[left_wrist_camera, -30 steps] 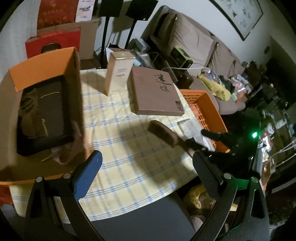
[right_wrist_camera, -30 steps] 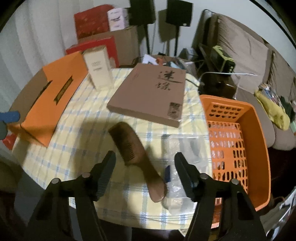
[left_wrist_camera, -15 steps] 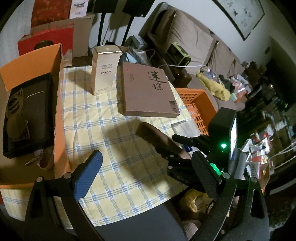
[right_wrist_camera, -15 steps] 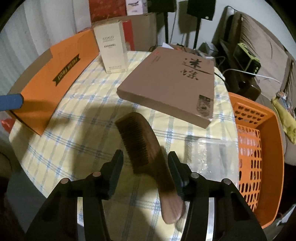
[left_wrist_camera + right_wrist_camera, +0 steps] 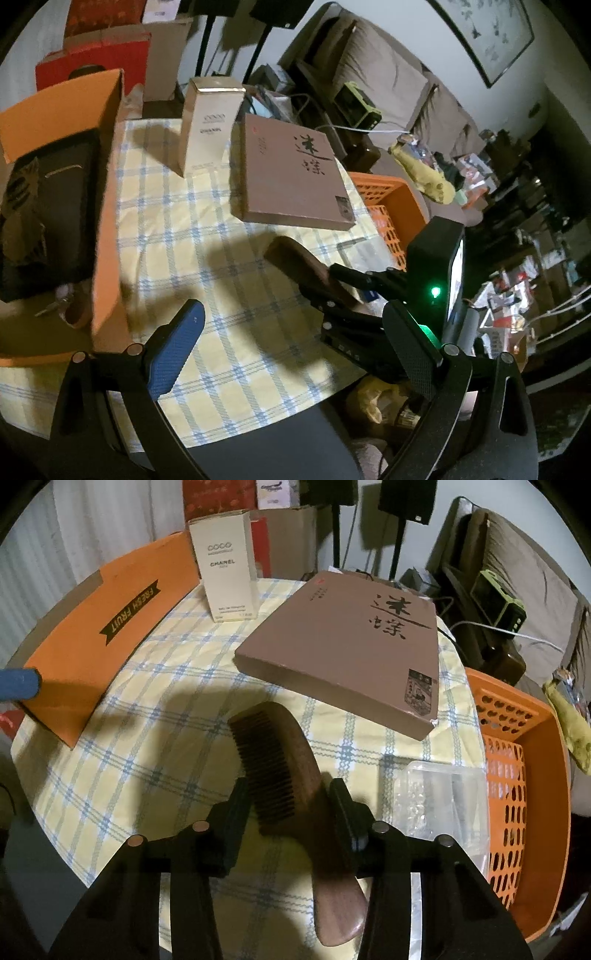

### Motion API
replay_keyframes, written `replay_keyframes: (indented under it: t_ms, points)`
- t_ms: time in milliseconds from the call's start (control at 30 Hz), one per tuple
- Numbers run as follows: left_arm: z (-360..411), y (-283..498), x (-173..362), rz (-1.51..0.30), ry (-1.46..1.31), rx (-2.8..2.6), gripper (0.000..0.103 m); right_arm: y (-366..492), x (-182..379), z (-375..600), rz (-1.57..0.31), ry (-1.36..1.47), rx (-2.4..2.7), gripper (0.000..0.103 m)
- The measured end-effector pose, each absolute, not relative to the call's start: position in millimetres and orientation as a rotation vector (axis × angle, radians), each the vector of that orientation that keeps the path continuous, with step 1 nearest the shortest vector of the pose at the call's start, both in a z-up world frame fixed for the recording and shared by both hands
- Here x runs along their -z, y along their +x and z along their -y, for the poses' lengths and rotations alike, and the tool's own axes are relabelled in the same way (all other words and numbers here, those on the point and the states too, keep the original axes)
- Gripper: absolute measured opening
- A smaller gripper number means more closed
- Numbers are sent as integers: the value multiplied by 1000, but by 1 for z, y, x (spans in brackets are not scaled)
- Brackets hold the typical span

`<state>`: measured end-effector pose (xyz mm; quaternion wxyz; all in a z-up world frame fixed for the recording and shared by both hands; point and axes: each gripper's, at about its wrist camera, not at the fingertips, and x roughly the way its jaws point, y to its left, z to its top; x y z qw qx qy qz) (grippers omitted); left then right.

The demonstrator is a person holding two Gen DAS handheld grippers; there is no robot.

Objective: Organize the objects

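- Two views, left wrist first: your left gripper (image 5: 291, 343) hangs with its fingers spread wide over the yellow-and-blue checked cloth on the round surface (image 5: 192, 236), with nothing between them. It plays no part in the step in hand.
- Same view: the dark wooden comb (image 5: 295, 264) lies on the cloth just in front of the flat brown cardboard box with black characters (image 5: 291, 173), with the right gripper's fingers (image 5: 351, 275) on either side of it. The orange perforated plastic basket (image 5: 400, 206) sits past the surface's far right edge.
- Right wrist view: your right gripper (image 5: 288, 808) straddles the comb (image 5: 277, 760) where the teeth end and the handle begins. Its fingers are closing, the right one at the comb's back edge, the left one close to the teeth; I cannot tell whether both press yet.
- My reading: you are at the grasp of the comb. The comb is still flat on the cloth.
- Next, finish the squeeze, lift clear of the crinkled clear plastic packet (image 5: 439, 797) beside it, and carry it right, probably to the basket (image 5: 539, 775).
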<state>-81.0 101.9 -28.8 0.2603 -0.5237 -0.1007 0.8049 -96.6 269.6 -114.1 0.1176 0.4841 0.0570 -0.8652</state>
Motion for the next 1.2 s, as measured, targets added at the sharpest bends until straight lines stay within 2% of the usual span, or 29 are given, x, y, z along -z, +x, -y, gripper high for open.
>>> replay_keyframes:
  t_ms: [100,167,267,333,367,400,567,633,667,700,900,1100,1167,1200]
  points:
    - [-106,-78,32,288,-1424,-2157,96,-97,108,-281,-11,1409,2532,7]
    - [-109,-78,35,288,-1431,-2150,96,-99,106,-291,112,1422,2506,10]
    - [-110,-78,41,317,-1443,-2132,96,-97,109,-297,146,1457,2511,17]
    - [-111,-78,45,336,-1451,-2123,96,-90,109,-298,151,1463,2517,24]
    - [-112,-78,47,340,-1457,-2117,96,-85,108,-298,135,1460,2526,33]
    - [-114,-78,49,343,-1463,-2110,96,-82,108,-296,116,1455,2531,37]
    - [-123,-79,59,356,-1482,-2087,96,-68,111,-281,-71,1438,2565,37]
    - [-125,-81,64,379,-1495,-2074,96,-65,113,-277,-123,1427,2583,32]
    - [-126,-81,67,387,-1500,-2072,96,-63,113,-276,-132,1410,2595,25]
    - [-126,-81,69,398,-1508,-2072,96,-62,114,-276,-116,1396,2593,20]
    - [-131,-87,93,473,-1572,-2012,96,-57,114,-283,16,1363,2595,16]
    - [-136,-94,116,569,-1590,-1971,95,-57,116,-301,360,1376,2472,10]
    - [-137,-94,116,562,-1582,-1977,85,-54,118,-304,415,1374,2448,10]
    - [-138,-94,116,555,-1577,-1981,84,-53,118,-304,418,1374,2447,10]
